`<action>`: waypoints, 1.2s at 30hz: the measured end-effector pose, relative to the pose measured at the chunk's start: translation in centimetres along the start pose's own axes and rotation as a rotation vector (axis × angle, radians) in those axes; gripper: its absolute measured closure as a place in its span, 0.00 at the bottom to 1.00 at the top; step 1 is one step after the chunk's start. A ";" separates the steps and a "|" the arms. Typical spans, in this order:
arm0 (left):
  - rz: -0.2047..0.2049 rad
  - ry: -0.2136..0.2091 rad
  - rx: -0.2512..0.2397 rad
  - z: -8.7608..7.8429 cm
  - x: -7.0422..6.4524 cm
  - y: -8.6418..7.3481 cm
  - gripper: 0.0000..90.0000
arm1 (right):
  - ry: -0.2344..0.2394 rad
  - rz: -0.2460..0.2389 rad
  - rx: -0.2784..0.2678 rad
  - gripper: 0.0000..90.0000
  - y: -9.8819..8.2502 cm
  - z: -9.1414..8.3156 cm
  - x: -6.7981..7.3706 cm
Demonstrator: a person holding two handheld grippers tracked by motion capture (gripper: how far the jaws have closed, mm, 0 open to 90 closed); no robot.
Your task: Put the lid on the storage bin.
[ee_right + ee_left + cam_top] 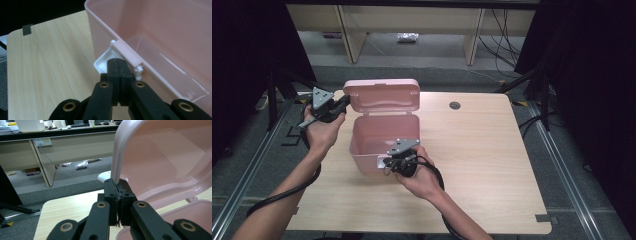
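Note:
A pink plastic box [362, 150] stands on the wooden table [482, 150] with its lid [382, 95] swung up and back. My left gripper [346, 100] is at the lid's left end. In the left gripper view the left gripper [117, 182] is shut on the rim of the lid [162, 157]. My right gripper [389, 162] is at the box's near wall. In the right gripper view the right gripper [117, 61] is shut, its tips against the white latch [102, 62] under the pink rim of the box [155, 30]. Whether the latch is pinched is hidden. The box looks empty.
A round cable hole [455, 105] sits in the table's far right part. Bare tabletop spreads to the right of the box and in front of it. Beyond the far edge are desk legs [348, 35], floor cables [504, 45] and a small packet [407, 37].

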State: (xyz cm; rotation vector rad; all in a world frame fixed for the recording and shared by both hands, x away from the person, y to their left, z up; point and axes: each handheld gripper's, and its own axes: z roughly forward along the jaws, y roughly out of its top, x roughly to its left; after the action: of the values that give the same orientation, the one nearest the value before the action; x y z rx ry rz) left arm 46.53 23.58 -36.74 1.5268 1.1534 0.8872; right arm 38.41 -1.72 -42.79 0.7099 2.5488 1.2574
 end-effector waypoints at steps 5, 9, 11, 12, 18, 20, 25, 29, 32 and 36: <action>0.005 0.002 -0.001 0.0 -0.1 0.0 0.97 | -0.008 -0.018 -0.039 1.00 0.0 -0.4 -0.1; 0.008 0.003 -0.003 -0.1 -0.1 -0.1 0.97 | -0.005 0.002 -0.049 1.00 0.1 -1.1 -0.1; 0.008 0.003 -0.003 -0.1 -0.1 -0.1 0.97 | -0.006 0.010 -0.065 1.00 0.2 -1.3 -0.2; 0.008 0.003 -0.004 -0.1 -0.1 -0.1 0.97 | -0.001 0.009 -0.061 1.00 0.3 -1.5 -0.2; 0.011 0.001 -0.006 -0.3 -0.2 -0.3 0.97 | -0.021 0.034 -0.100 1.00 0.4 -2.4 -0.7; 0.009 0.000 -0.008 -0.4 -0.2 -0.3 0.97 | -0.025 0.043 -0.104 1.00 0.4 -2.7 -1.0; 0.007 -0.001 -0.010 -0.6 -0.2 -0.5 0.97 | -0.050 0.050 -0.118 1.00 0.4 -3.4 -1.9; 0.011 -0.002 -0.009 -0.7 -0.3 -0.6 0.97 | -0.077 0.064 -0.136 1.00 0.5 -3.9 -2.7; 0.009 -0.004 -0.009 -0.9 -0.3 -0.7 0.97 | -0.085 0.111 -0.142 1.00 0.4 -4.2 -3.2; 0.007 -0.007 -0.010 -1.0 -0.3 -0.8 0.97 | -0.099 0.112 -0.151 1.00 0.4 -4.6 -3.9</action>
State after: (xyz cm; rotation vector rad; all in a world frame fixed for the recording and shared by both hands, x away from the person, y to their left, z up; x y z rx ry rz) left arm 45.30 23.57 -37.22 1.5262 1.1374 0.8904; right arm 40.14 -6.63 -39.77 0.8691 2.3354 1.3953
